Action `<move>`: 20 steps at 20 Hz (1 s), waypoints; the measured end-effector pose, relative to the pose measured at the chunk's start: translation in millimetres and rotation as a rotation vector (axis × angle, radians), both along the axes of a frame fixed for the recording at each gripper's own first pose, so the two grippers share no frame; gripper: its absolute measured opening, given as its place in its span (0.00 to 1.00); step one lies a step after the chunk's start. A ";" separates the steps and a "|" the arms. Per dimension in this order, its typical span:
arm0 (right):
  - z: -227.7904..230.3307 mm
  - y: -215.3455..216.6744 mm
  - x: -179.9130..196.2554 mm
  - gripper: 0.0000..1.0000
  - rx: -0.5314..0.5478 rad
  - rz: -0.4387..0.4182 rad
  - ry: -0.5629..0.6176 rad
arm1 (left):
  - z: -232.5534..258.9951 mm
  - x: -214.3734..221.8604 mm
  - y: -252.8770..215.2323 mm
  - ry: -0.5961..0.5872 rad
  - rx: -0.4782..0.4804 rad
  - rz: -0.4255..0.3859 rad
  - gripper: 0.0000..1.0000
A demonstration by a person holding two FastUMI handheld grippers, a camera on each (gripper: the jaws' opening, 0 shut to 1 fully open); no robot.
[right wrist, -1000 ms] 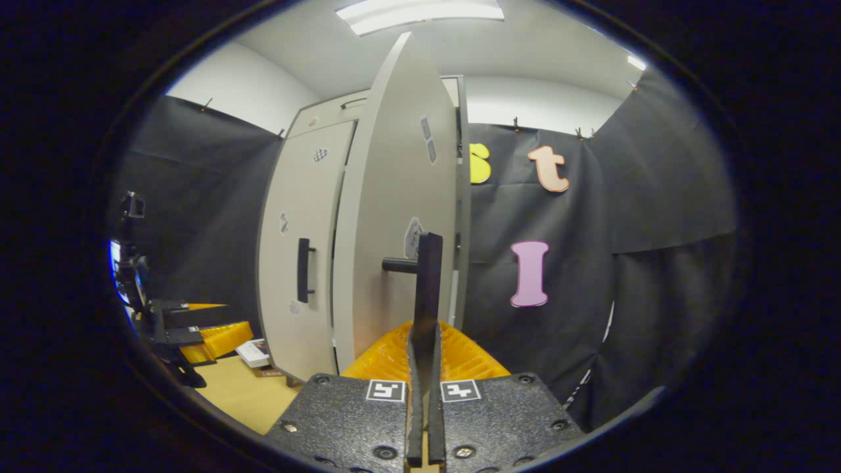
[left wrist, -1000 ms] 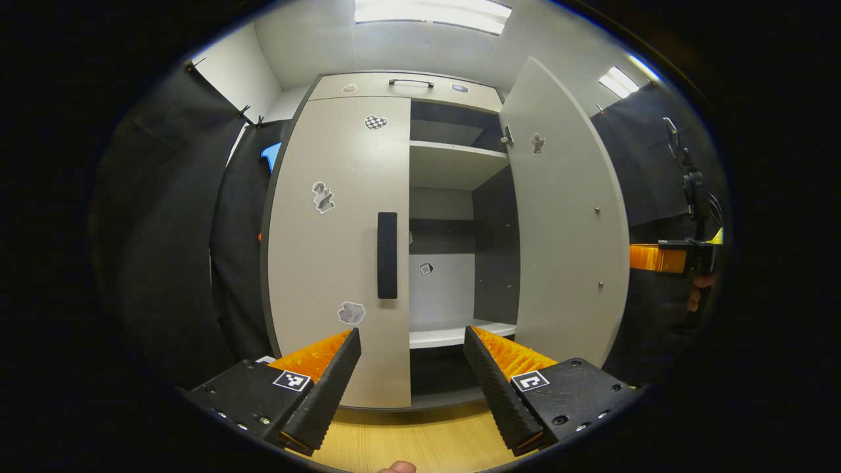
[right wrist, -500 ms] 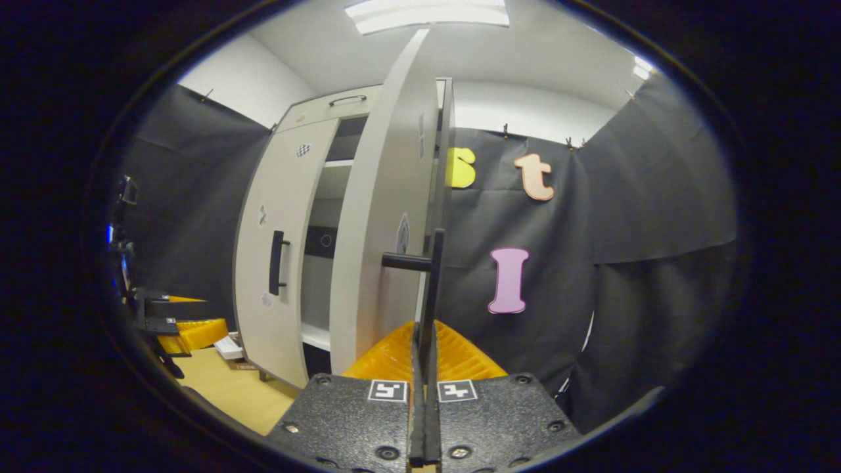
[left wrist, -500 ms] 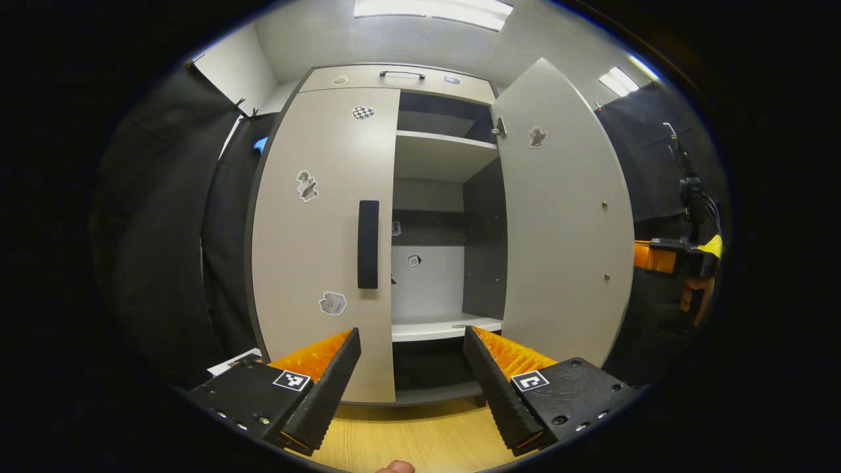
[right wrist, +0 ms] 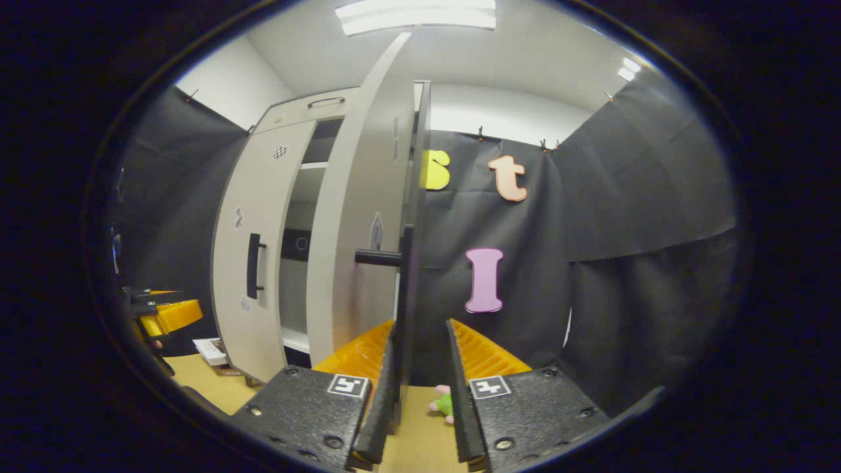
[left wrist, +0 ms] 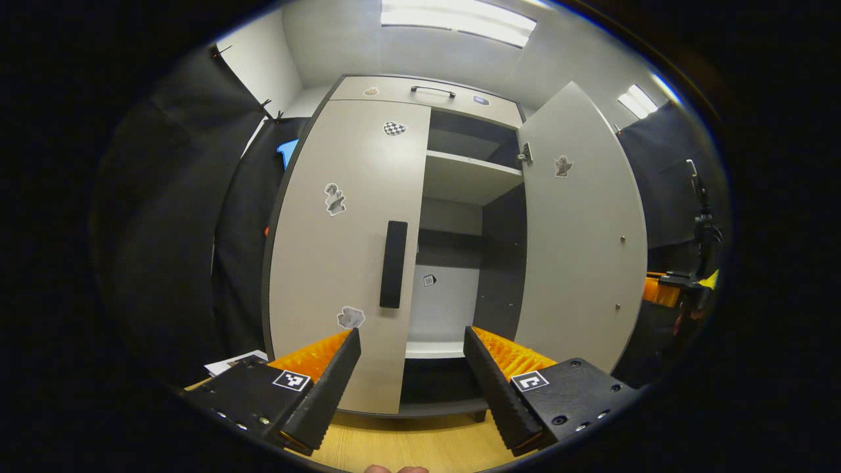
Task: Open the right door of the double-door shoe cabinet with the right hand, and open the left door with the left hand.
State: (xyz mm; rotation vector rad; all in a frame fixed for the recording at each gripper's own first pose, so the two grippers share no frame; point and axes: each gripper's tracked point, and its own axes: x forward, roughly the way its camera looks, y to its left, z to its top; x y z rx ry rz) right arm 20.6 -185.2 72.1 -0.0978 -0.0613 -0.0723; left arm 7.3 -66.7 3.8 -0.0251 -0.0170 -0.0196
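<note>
The right door [left wrist: 581, 230] of the shoe cabinet [left wrist: 420, 92] stands swung wide, its handle [right wrist: 402, 309] between the parted fingers of the right tool [right wrist: 420, 387], which no longer pinch it. The left door [left wrist: 348, 243] is shut, and the left tool [left wrist: 410, 378] hangs apart below its handle [left wrist: 393, 264].
</note>
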 end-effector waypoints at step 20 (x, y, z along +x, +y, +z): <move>-107.4 118.3 -124.7 0.77 0.082 0.144 0.082 | 34.1 114.7 19.9 -0.013 0.071 -0.034 0.95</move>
